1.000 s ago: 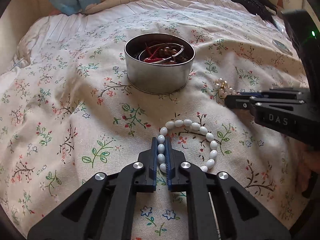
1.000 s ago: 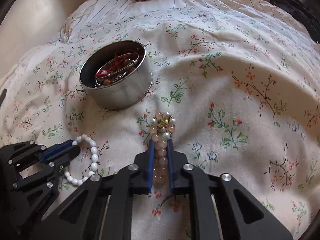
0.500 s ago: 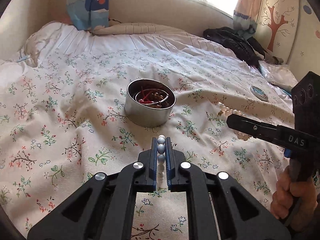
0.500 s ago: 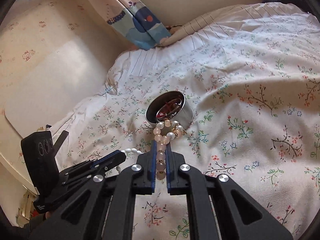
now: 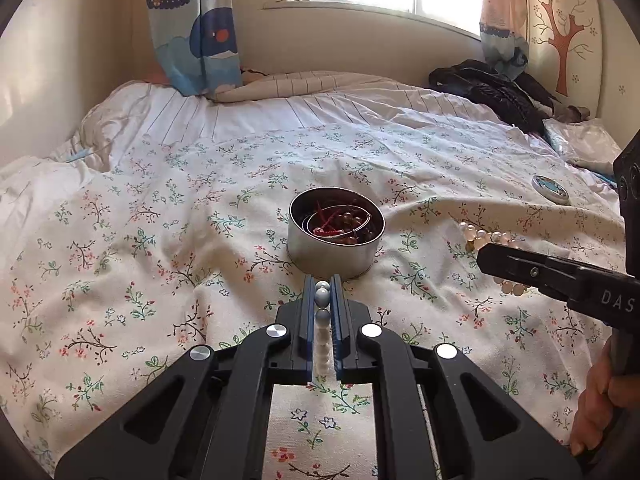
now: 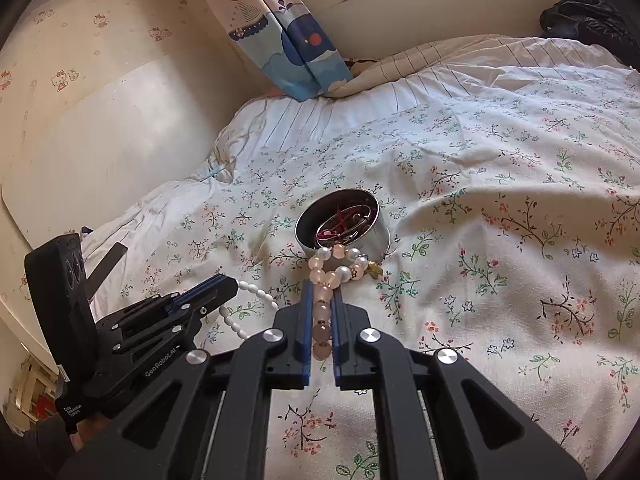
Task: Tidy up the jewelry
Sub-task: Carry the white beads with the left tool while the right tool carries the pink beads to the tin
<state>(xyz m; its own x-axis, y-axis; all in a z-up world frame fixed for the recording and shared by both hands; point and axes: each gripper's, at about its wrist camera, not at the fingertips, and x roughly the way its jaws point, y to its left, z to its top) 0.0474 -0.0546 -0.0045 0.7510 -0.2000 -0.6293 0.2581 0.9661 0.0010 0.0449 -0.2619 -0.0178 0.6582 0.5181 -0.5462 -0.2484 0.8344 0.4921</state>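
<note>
Sunlit bedroom from the left wrist view: a floral duvet covers the bed, a window glows at the back and a curtain with a whale print hangs at its left. On the duvet stands a round metal tin, holding red cord and dark beads. Right in front of it, the left hand-held gripper is clenched on a white bead bracelet; the beads run in a line between the blue pads, the top ones poking out at the tips, just short of the tin's near wall. Off to the right, the right hand-held gripper reaches in sideways, a pink bead bracelet draped over its tip, to the right of the tin and apart from it. A hand grips its handle at the edge. A small round lid lies further back on the right.

Over to the right wrist view: same duvet, same tin dead ahead. The right hand-held gripper is clamped on the pink bead bracelet, whose loop, with pearly beads and a gold charm, fans out past the fingertips, overlapping the tin's near side in this view. Left of it, the left hand-held gripper holds its white bead bracelet, which dangles below the tip above the duvet.
</note>
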